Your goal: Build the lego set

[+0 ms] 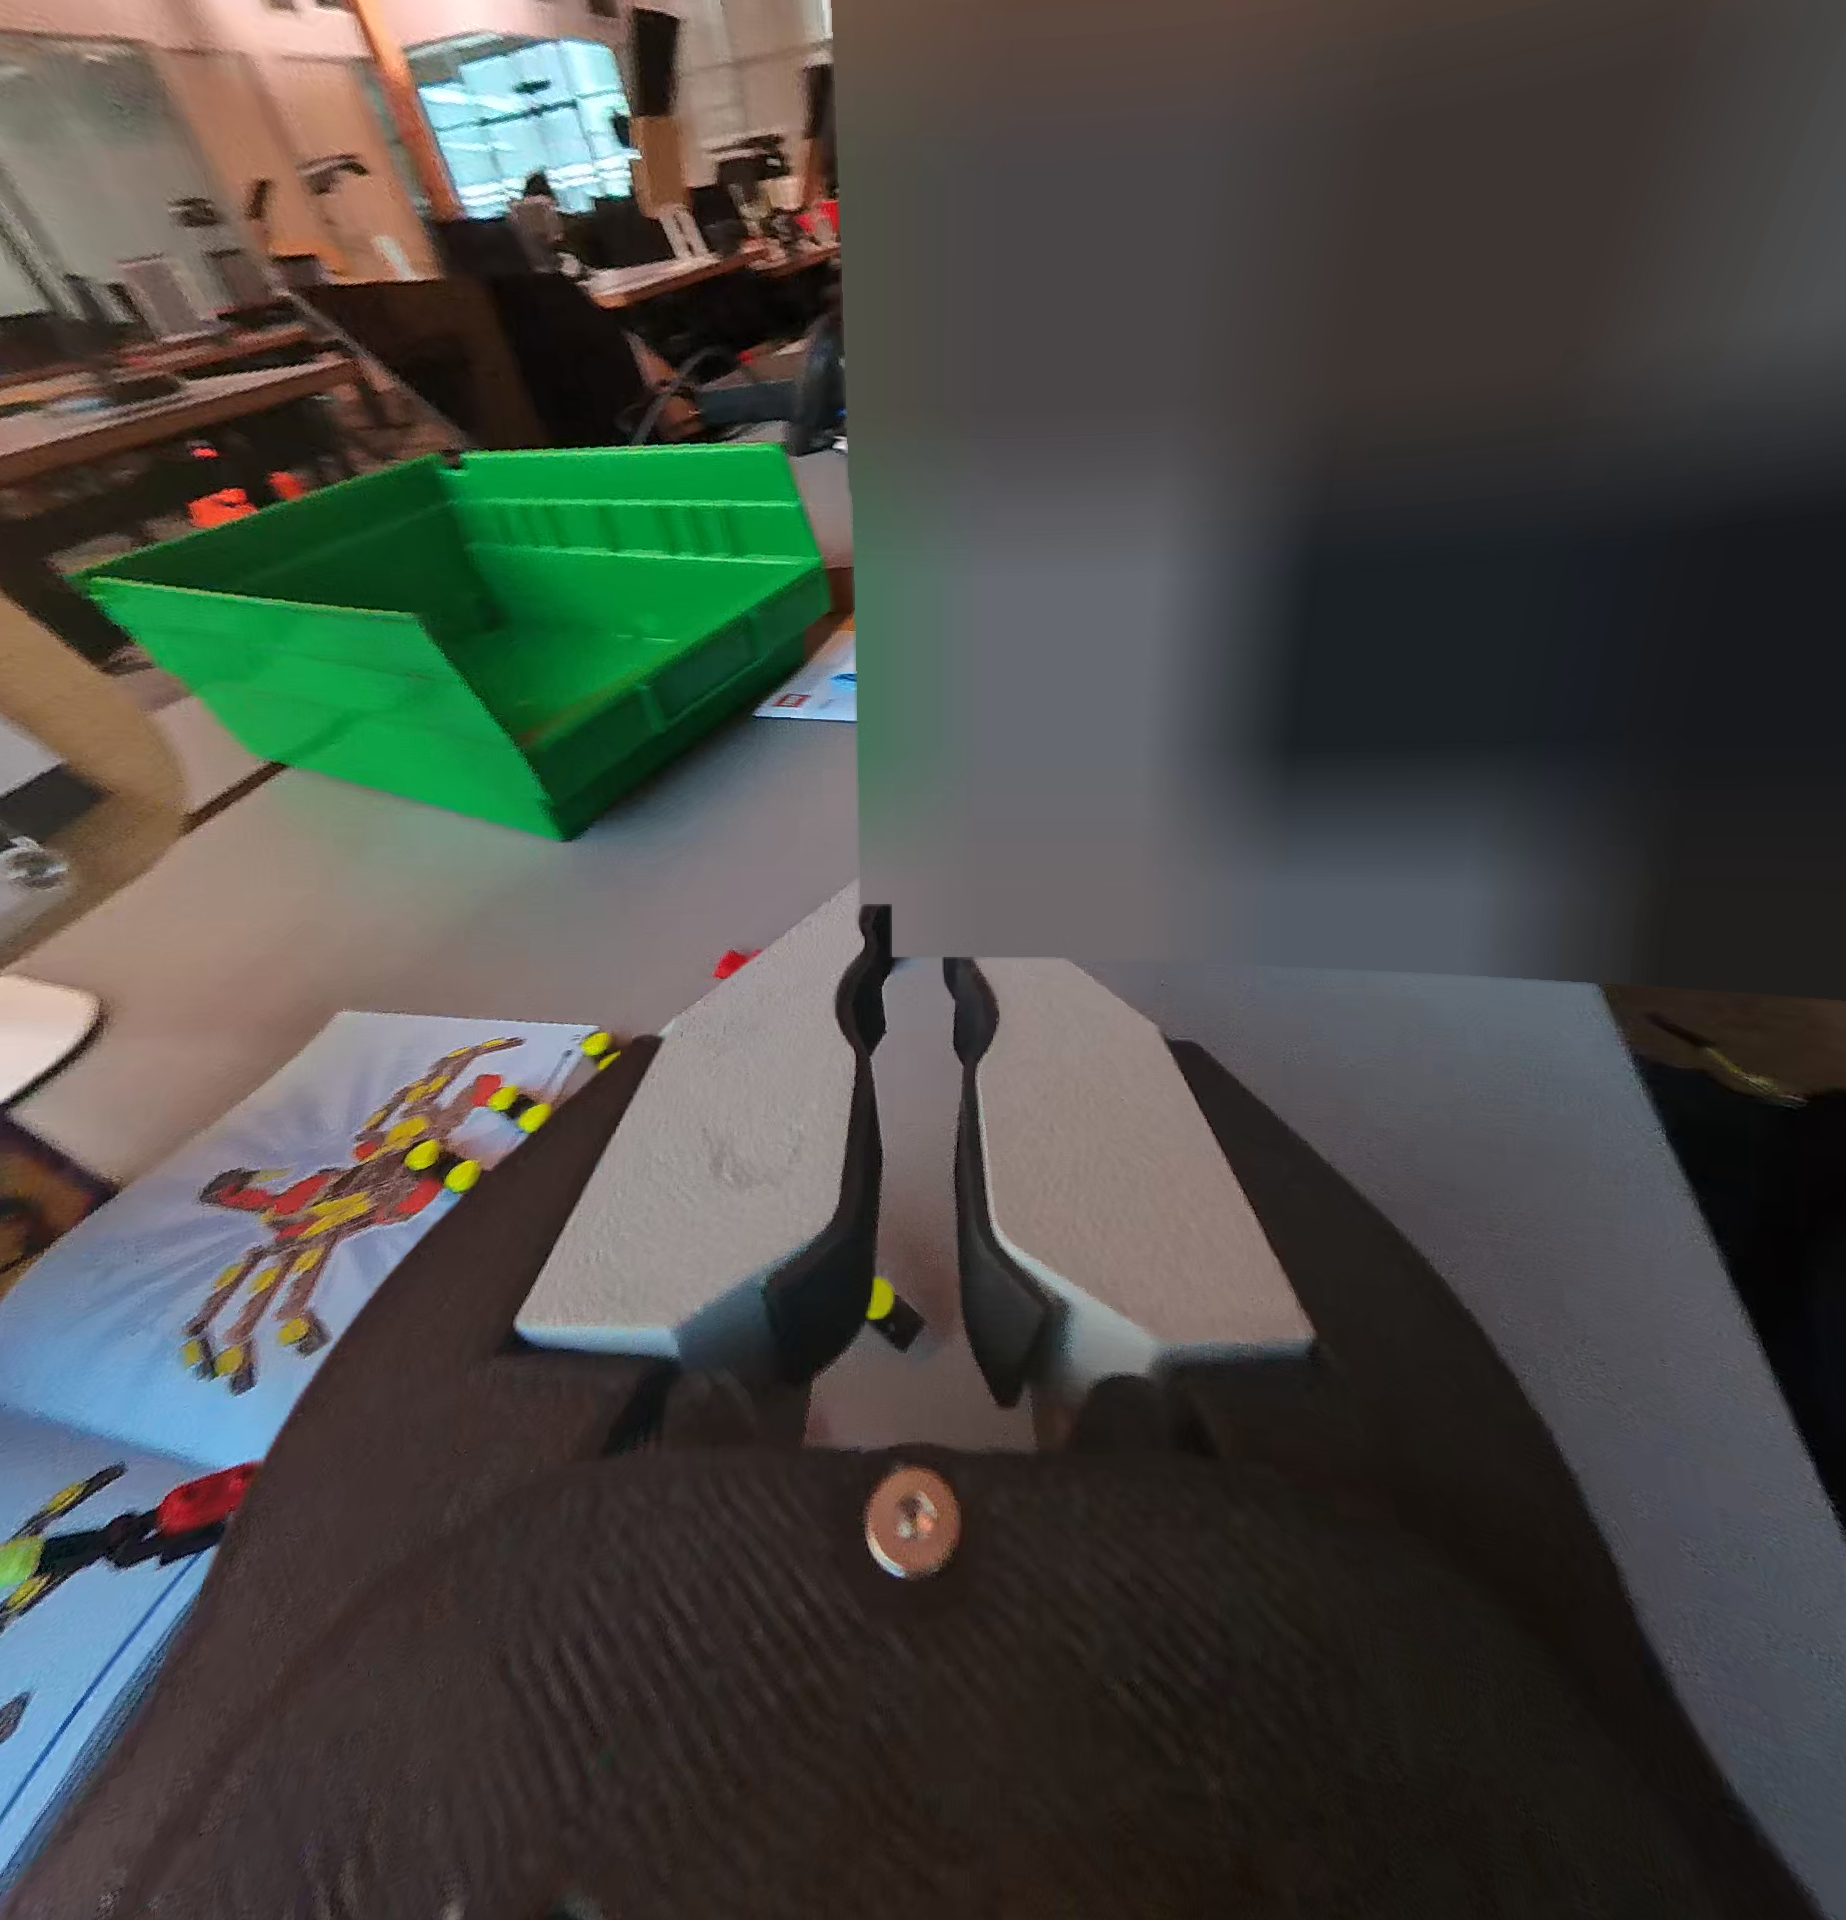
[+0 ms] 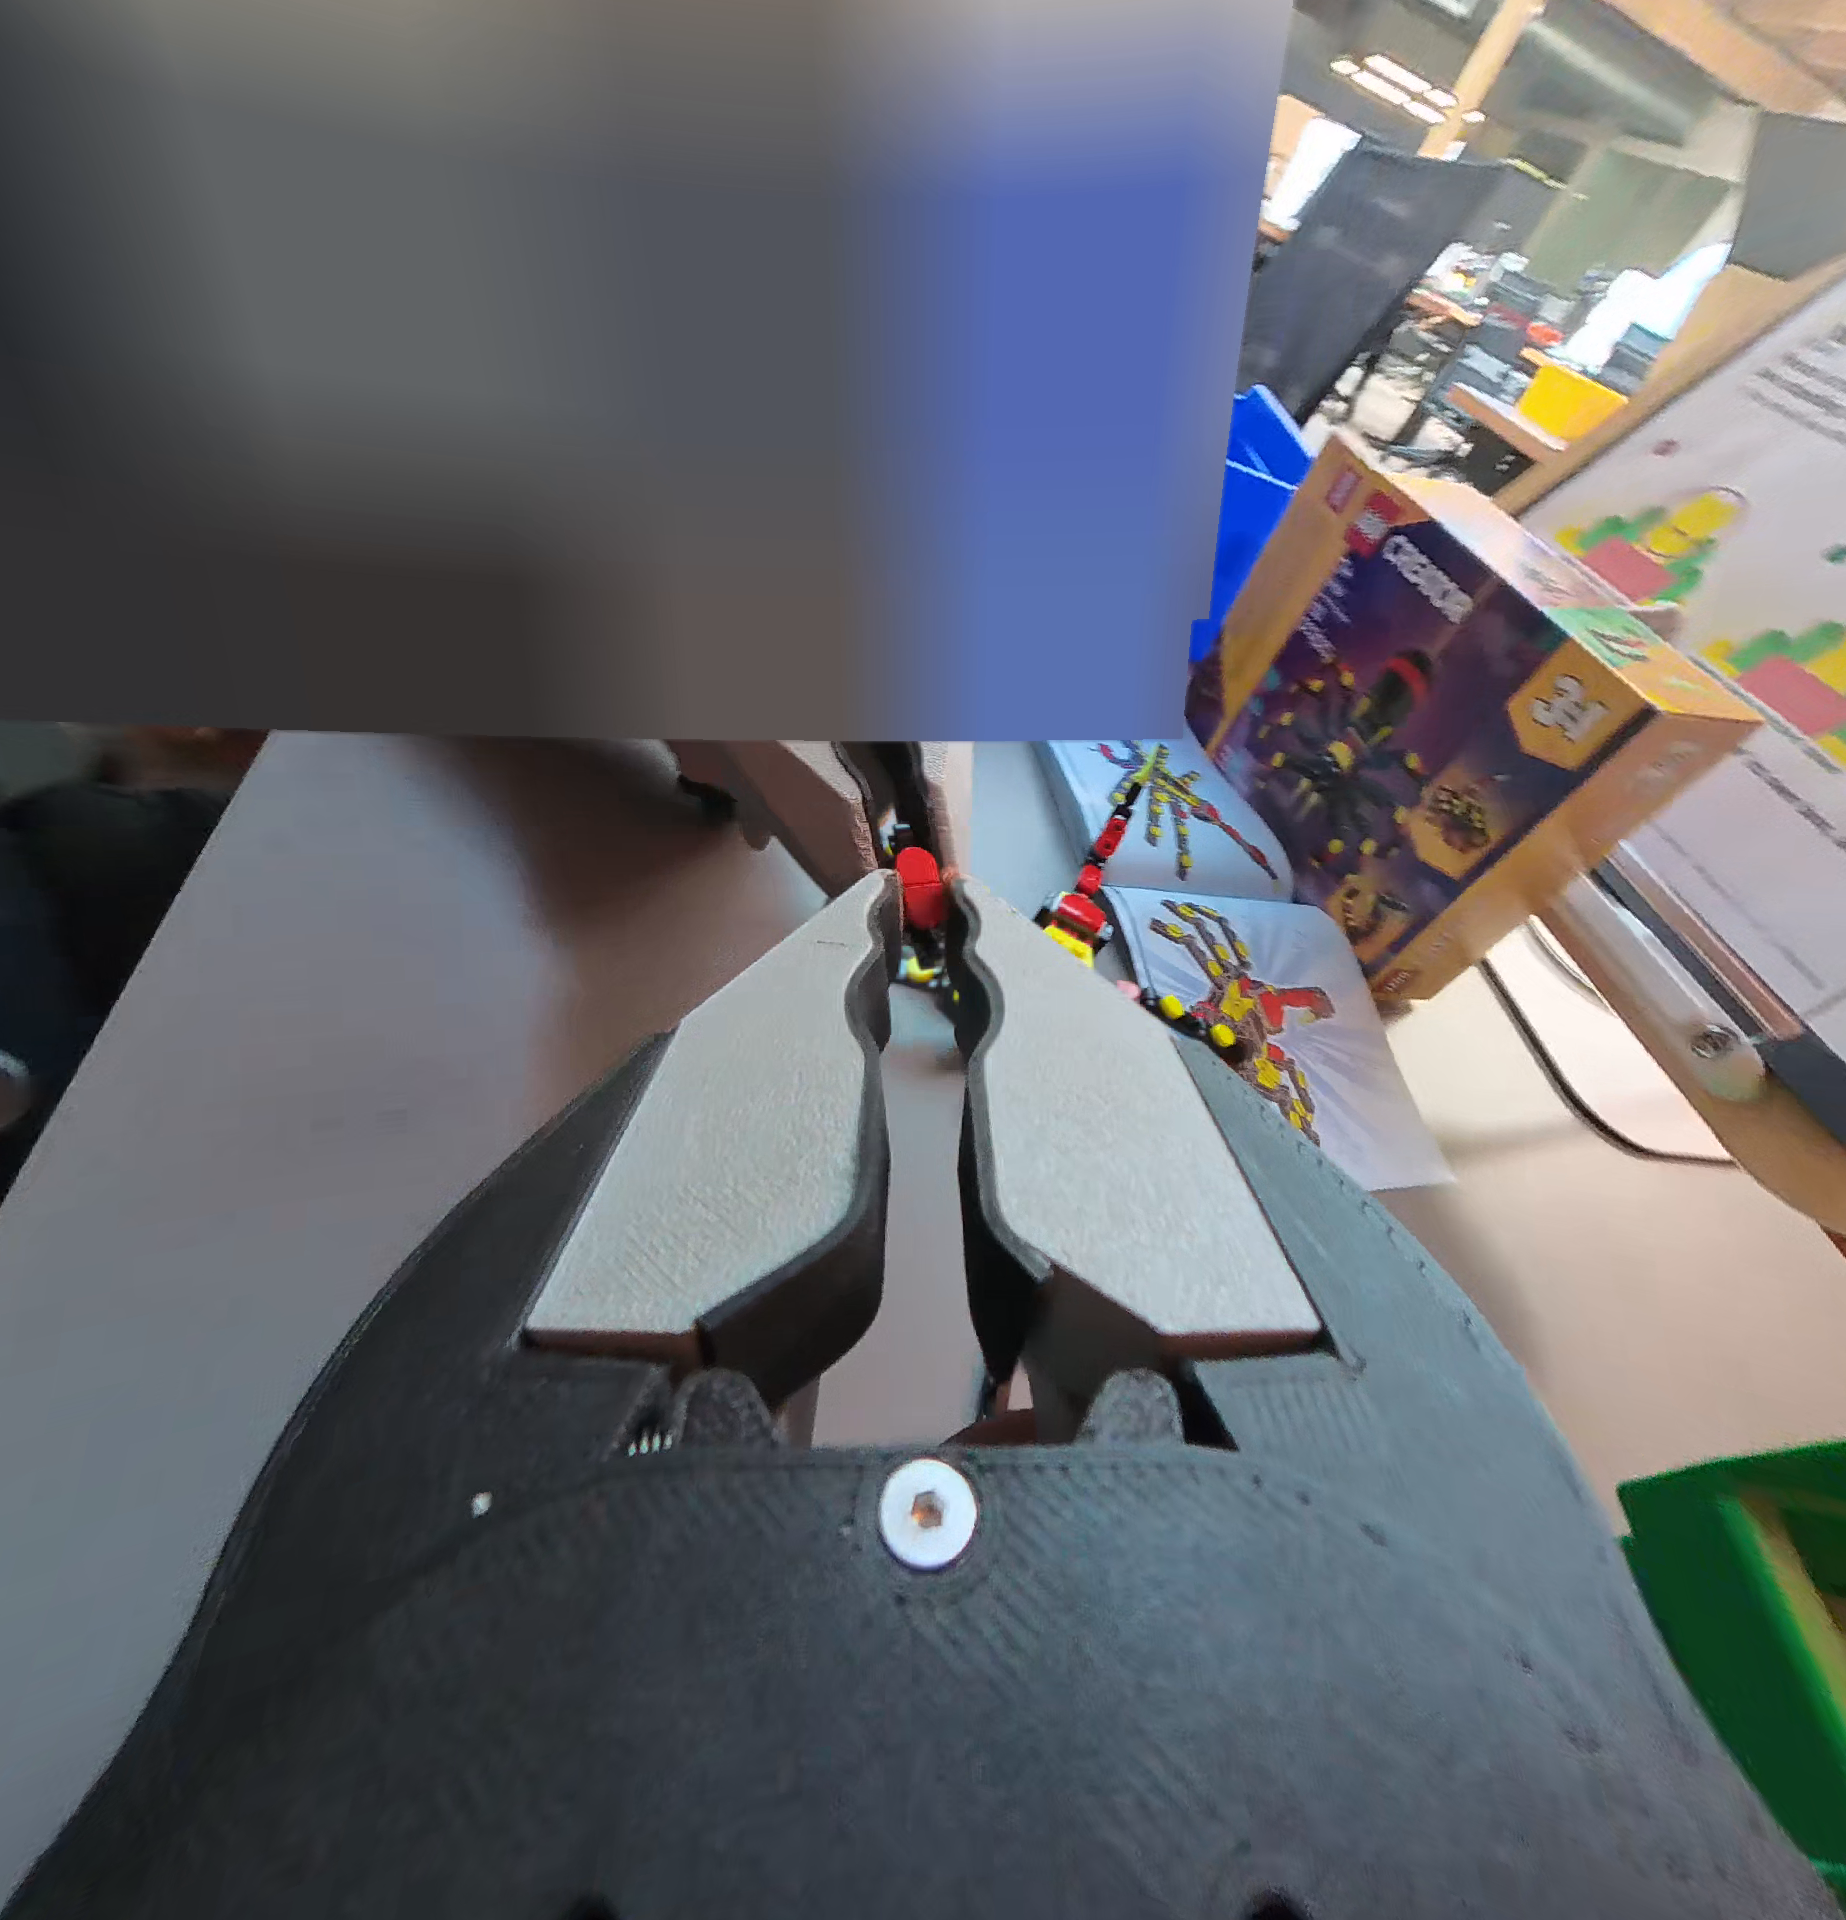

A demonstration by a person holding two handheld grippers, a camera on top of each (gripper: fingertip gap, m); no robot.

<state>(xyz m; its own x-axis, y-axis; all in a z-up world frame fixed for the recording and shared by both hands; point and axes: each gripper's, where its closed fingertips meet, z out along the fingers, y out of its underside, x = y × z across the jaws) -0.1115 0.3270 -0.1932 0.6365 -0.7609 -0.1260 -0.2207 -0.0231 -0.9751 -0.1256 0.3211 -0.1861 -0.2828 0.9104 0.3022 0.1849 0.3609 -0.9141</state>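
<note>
1. My right gripper [image 2: 924,904] pinches a small red lego piece [image 2: 921,871] between its fingertips, the jaws drawn nearly together around it.
2. Just past that piece the other gripper's fingers meet it from the far side; black and yellow lego parts [image 2: 924,961] hang below the red one.
3. My left gripper [image 1: 914,971] has its jaws narrowed to a slim gap; a blurred patch covers the tips, so I cannot tell whether they grip anything.
4. Beneath its fingers lies a small yellow-and-black piece [image 1: 891,1311] on the grey table [image 1: 399,914].
5. To the left of the left gripper lies the instruction booklet [image 1: 171,1278]; ahead-left sits an empty green bin [image 1: 483,623].
6. Ahead-right of my right gripper stands the lego box [image 2: 1449,727], with a partly built red-and-yellow model [image 2: 1080,920] between.
</note>
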